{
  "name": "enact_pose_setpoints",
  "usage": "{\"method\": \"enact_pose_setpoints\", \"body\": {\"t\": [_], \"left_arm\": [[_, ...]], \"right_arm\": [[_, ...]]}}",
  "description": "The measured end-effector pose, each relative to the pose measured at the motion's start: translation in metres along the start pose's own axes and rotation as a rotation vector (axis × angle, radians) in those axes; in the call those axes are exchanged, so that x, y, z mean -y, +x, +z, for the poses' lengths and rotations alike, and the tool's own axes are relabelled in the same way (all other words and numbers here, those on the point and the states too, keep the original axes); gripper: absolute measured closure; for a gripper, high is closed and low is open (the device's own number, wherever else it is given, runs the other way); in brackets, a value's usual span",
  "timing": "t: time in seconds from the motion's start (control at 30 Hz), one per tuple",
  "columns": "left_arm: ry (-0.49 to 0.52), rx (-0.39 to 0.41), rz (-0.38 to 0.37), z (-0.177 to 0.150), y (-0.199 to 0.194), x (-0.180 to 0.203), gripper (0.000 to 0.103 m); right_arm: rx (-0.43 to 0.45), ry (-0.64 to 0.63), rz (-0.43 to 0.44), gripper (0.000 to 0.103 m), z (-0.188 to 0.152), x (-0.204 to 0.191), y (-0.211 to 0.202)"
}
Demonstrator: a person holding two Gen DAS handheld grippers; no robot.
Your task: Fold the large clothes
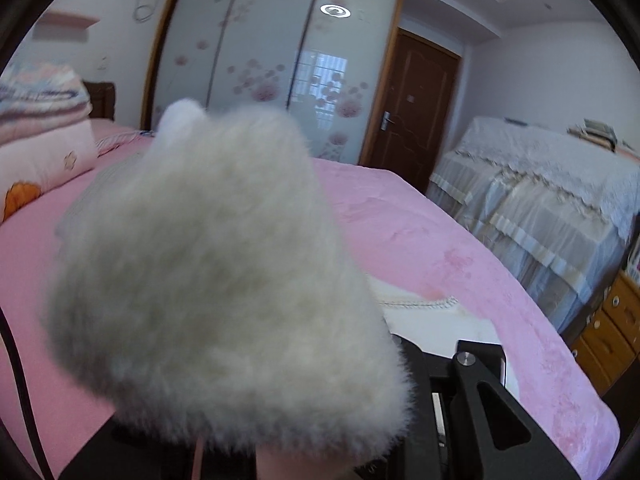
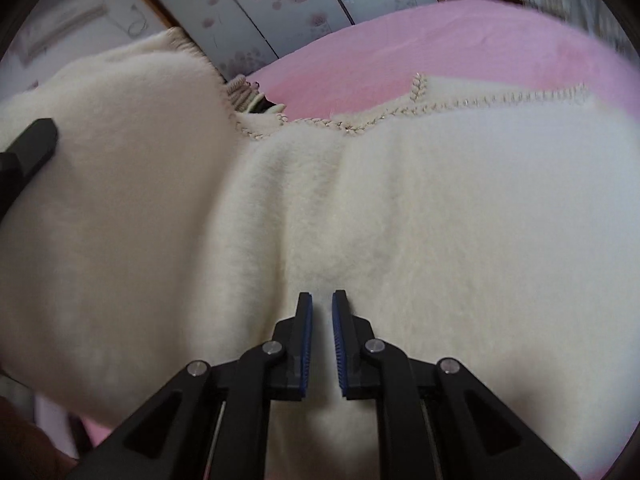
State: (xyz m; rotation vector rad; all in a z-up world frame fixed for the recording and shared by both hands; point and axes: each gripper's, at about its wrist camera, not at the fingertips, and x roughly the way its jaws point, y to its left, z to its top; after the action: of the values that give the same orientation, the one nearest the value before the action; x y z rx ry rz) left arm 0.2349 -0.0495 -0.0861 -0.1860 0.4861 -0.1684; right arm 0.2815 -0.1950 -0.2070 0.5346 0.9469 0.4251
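Fluffy white sweater (image 2: 360, 200) lies on the pink bed (image 2: 440, 40), both jaws pinching it nearly closed, left flap lifted at nine o'clock; carry it across slowly and flat.

No readable text, label, brand or number is showing in either view. Nothing legible is appearing anywhere on the visible surfaces.

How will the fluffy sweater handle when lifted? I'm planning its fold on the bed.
Probably floppy: the sweater already creases and drapes near the right tool. Likely light for its bulk, since the raised part bunches loosely over the left tool. Its fuzzy pile should grip rather than slip on the pink bedspread.
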Motion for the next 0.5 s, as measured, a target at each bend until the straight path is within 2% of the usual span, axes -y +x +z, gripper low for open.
{"method": "enact_pose_setpoints", "body": {"t": [0.07,0.13,0.27,0.37,0.4,0.47,0.5], "left_arm": [[0.036,-0.008,-0.023,0.003,0.007,0.027,0.082],[0.057,-0.022,-0.061,0.002,0.013,0.054,0.082],[0.123,-0.085,-0.124,-0.013,0.035,0.113,0.082],[0.179,-0.183,-0.171,-0.039,0.056,0.155,0.082],[0.203,-0.239,-0.184,-0.052,0.066,0.169,0.082],[0.245,-0.306,-0.159,-0.076,0.078,0.185,0.082],[0.283,-0.305,-0.134,-0.088,0.081,0.194,0.081]], "right_arm": [[0.027,0.049,0.043,0.094,-0.005,0.013,-0.025],[0.092,0.048,-0.012,0.094,-0.014,0.023,-0.06],[0.199,0.055,-0.226,0.094,-0.035,0.048,-0.124],[0.247,0.122,-0.363,0.094,-0.049,0.078,-0.161],[0.256,0.144,-0.408,0.094,-0.053,0.087,-0.17],[0.257,0.176,-0.474,0.094,-0.059,0.102,-0.181],[0.255,0.19,-0.498,0.094,-0.061,0.109,-0.184]]}}
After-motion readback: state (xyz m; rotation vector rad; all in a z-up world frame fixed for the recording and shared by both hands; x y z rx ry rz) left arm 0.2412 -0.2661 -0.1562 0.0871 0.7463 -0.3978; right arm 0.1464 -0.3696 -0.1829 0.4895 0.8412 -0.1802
